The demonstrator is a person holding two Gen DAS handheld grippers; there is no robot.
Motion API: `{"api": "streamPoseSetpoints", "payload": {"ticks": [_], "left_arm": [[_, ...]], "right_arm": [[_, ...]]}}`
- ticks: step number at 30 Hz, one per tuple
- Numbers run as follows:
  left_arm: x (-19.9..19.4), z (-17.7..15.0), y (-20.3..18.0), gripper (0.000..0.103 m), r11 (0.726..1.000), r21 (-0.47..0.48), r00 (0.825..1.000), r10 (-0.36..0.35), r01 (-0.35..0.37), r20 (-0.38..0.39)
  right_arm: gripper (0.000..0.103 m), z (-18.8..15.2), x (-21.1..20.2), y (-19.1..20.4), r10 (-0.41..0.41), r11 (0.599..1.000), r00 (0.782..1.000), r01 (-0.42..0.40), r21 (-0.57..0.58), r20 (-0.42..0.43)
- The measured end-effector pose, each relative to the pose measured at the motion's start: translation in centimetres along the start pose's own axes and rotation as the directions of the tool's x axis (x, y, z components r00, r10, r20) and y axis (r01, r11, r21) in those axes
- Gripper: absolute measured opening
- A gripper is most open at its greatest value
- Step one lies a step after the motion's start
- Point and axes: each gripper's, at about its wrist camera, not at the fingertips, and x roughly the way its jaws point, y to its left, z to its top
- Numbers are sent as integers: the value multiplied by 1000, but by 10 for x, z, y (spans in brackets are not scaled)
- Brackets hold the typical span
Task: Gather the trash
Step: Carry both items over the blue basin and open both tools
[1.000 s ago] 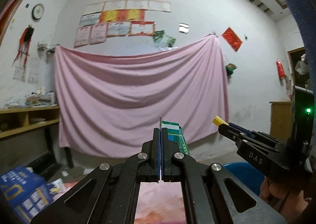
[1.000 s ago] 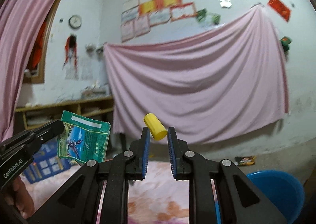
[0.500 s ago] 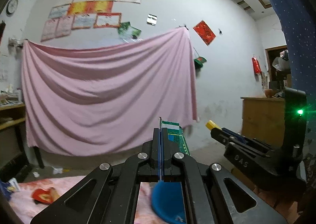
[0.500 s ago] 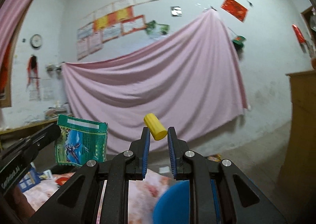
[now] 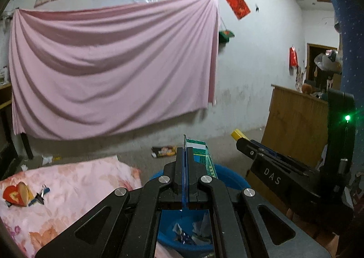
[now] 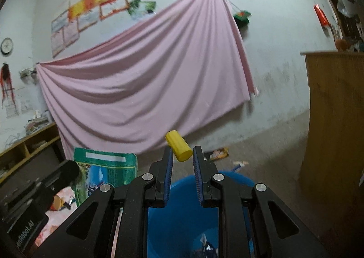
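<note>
Both loads over blue bin [image 6: 238, 181], unreleased: left gripper [image 5: 186, 155] clamped on green packet [image 5: 206, 155], right gripper [image 6: 182, 155] pinching yellow cap [image 6: 178, 145]; wrapper [image 5: 164, 151] left on far floor.

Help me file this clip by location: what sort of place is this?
Probably a lived-in room of a modest home: a pink sheet pinned across a plastered wall, certificates above it, a floral bedcover, litter on a bare floor.
</note>
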Motion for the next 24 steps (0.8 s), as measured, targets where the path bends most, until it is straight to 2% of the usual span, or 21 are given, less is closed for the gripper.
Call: {"api": "streamPoseSetpoints", "payload": {"ticks": [8,24], "left_arm": [[17,4,-3,0,1000,-21,996,20,-22,-91],[29,-5,9,1,996,-76,984,29,-43,-176]], "right_arm": [[16,-4,13,-13,-6,999,996,9,37,-93],[17,-3,24,-20,6,998,987,3,58,-158]]}}
